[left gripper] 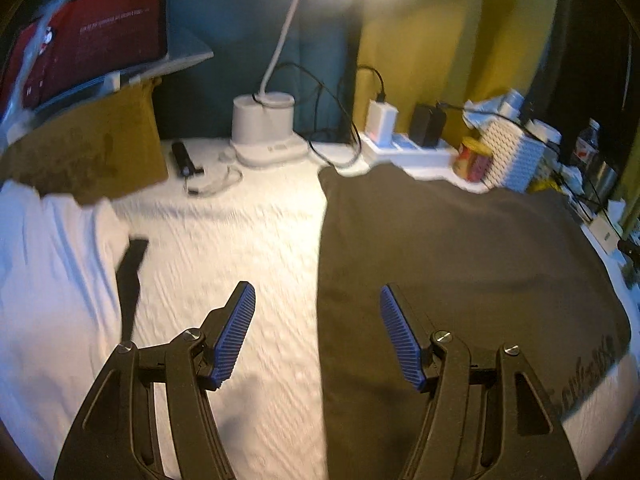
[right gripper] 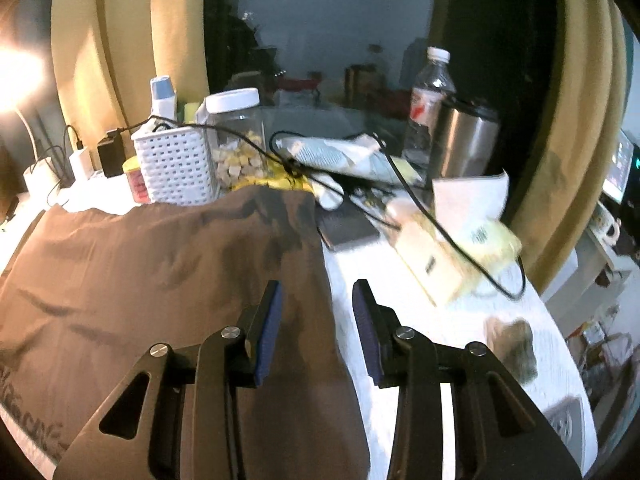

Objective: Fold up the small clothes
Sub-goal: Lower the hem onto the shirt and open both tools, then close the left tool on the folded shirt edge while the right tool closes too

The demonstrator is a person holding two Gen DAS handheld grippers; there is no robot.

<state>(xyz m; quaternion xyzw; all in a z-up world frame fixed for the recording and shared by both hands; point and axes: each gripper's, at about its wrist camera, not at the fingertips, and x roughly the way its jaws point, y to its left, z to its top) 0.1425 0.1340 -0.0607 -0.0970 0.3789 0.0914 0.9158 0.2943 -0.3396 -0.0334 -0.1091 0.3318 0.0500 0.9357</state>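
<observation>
You see a dark brown garment (left gripper: 460, 264) with printed lettering, a white textured cloth (left gripper: 240, 240), blue ribbed pads (left gripper: 236, 332), a white perforated basket (right gripper: 176, 168).

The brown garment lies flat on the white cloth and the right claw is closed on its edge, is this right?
Not quite: the right claw is open, gripping nothing, above the brown garment edge. The right wrist view shows it. The garment does lie on the white cloth.

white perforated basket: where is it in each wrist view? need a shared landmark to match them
Left wrist: white perforated basket at upper right, beyond the far edge of the dark garment.
Right wrist: basket at upper left of centre, left of the clear jar.
Shared landmark: the red-and-yellow can stands just left of the basket in both.
</observation>
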